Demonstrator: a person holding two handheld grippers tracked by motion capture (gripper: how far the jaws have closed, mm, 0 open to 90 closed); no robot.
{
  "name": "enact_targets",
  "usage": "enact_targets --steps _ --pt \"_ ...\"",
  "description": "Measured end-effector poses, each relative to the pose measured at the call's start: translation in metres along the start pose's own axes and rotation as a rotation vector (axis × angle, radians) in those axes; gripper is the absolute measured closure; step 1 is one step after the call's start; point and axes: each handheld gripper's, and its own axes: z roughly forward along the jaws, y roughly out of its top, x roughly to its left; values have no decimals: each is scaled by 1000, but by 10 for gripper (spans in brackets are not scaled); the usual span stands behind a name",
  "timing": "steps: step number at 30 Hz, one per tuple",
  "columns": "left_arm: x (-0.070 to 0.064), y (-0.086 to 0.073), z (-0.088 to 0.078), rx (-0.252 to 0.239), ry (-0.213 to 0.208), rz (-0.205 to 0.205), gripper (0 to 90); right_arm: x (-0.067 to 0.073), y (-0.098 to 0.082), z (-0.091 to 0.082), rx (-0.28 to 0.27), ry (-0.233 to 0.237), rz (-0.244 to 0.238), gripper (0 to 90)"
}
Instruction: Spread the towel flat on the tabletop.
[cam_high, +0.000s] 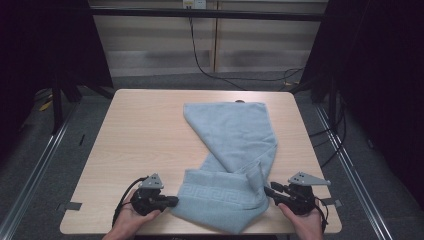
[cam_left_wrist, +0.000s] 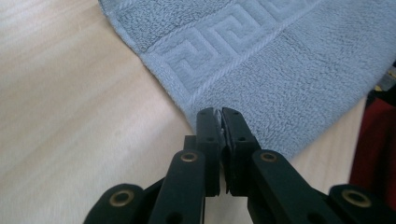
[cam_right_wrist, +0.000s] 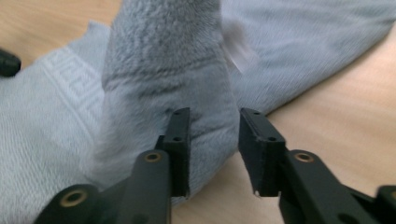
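**Towel at both claws**

Towel (cam_high: 227, 165) lies crumpled on counter (cam_high: 140, 130), centre toward 5 o'clock. Left claw (cam_left_wrist: 218, 113), at 7 o'clock, pinches its near edge. Right claw (cam_right_wrist: 214, 116), at 5 o'clock, spread around a raised fold.

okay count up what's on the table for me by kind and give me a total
Towels: 1, the light blue towel
Grippers: 2, the left gripper and the right gripper
Total: 3
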Motion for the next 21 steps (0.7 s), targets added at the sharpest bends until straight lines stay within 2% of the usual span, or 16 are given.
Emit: enact_targets --steps 2,3,5,6,8,11,12,13,15,17,18,19,21 --pt "4 1 -3 -26 -14 -7 829 -4 12 -4 -35 0 -7 600" --pt "6 4 -3 -38 -7 -19 829 -4 12 -4 -35 0 -7 600" --pt "14 11 1 -68 -16 -46 784 -10 27 -7 -87 -18 -1 588" --pt "16 14 4 -76 -20 -49 784 -10 27 -7 -87 -18 -1 588" --pt "21 26 13 -92 -19 -42 737 -13 39 -6 -139 -20 8 572" --pt "22 41 30 -112 -29 -41 709 -12 45 -1 -148 -14 1 550" --pt "23 47 44 -103 -39 -47 686 -13 45 11 -117 12 2 518" --pt "23 47 44 -103 -39 -47 679 -13 45 11 -117 12 2 518" --pt "19 48 54 -87 -21 -7 679 -14 42 31 -56 42 3 478" --pt "16 48 54 -81 0 16 681 -13 41 35 -49 49 2 477" --pt "15 47 52 -73 11 34 696 -11 39 46 -34 93 8 473" --pt "15 45 51 -73 15 46 696 -11 39 46 -34 93 8 473" --pt "17 41 46 -73 13 30 700 -7 36 59 16 95 -13 473"
